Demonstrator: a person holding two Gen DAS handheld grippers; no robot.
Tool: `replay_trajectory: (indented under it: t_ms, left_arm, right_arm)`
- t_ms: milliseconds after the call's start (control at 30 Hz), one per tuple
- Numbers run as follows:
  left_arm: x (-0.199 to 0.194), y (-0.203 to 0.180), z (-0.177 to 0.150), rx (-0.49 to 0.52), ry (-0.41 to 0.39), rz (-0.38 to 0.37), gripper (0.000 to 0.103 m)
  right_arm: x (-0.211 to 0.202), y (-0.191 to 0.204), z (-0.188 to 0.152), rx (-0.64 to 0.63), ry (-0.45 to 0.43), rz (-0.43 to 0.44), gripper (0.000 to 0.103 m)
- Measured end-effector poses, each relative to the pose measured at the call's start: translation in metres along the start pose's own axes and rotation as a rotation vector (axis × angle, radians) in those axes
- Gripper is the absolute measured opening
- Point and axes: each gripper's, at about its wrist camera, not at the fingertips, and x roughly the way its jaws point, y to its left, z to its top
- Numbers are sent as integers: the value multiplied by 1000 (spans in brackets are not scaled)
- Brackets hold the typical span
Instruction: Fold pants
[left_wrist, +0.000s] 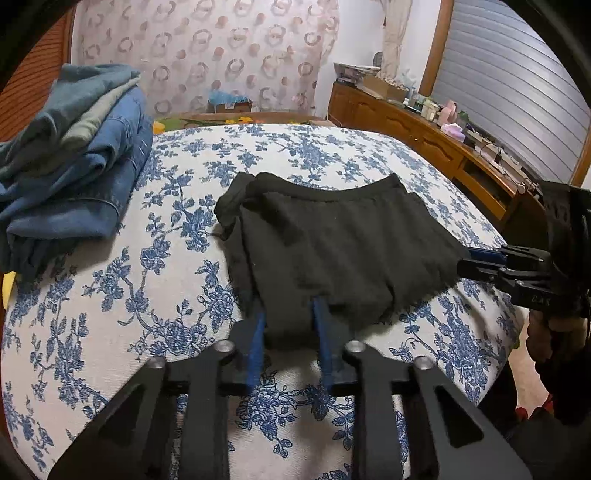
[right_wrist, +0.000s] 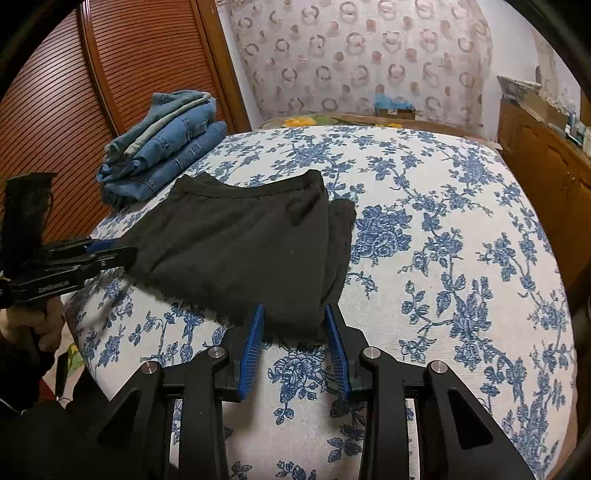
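Note:
Black pants (left_wrist: 332, 243) lie folded on the bed's blue-flowered cover (left_wrist: 147, 332), waistband at the far side; they also show in the right wrist view (right_wrist: 236, 251). My left gripper (left_wrist: 290, 317) is open, its blue pads either side of the near hem, which lies between them. My right gripper (right_wrist: 295, 317) is open the same way around the hem's other corner. The right gripper shows at the right in the left wrist view (left_wrist: 469, 260), the left gripper at the left in the right wrist view (right_wrist: 122, 251).
A stack of folded jeans (left_wrist: 74, 155) sits at the bed's far left corner, also in the right wrist view (right_wrist: 162, 144). A wooden sideboard (left_wrist: 424, 129) with clutter runs along the right. A louvered wooden door (right_wrist: 92, 74) stands left.

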Motion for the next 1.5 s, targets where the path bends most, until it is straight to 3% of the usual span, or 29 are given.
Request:
replay_trajectory:
  t_ms: [67,167,833,1133,1333,1400,1467,1500]
  left_arm:
    - [-6,-2,1,0,-23,3,16]
    - [-19,0,5,-14,-76,0,14]
    - [-50,-30,-19,5,-32,-22,15]
    - [-36,-30,-24,-8,7,16,18]
    - [-37,-29,-23,-7,-1,54,35]
    - [-38,-27,-21,-9,-8,60,51]
    - [-38,-25,-20,-13,-12,55,56]
    - [-37,-24,-20,-17,-8,51,70]
  right_arm:
    - [0,0,-2,-5,-8,6,15]
    - [-10,-2,-3,-13,-47,-3,7]
    - [-53,-2,-27,-26,-35,42,6]
    - [-59,-7,-32,-8,-28,37,6]
    - [-62,-9,-29,-4,-37,14,8]
    - [-61,-8,-27,-6,-39,8,9]
    - [-59,-7,-24,-6,-45,5,10]
    - [-58,-6,-22,-4,-49,4,12]
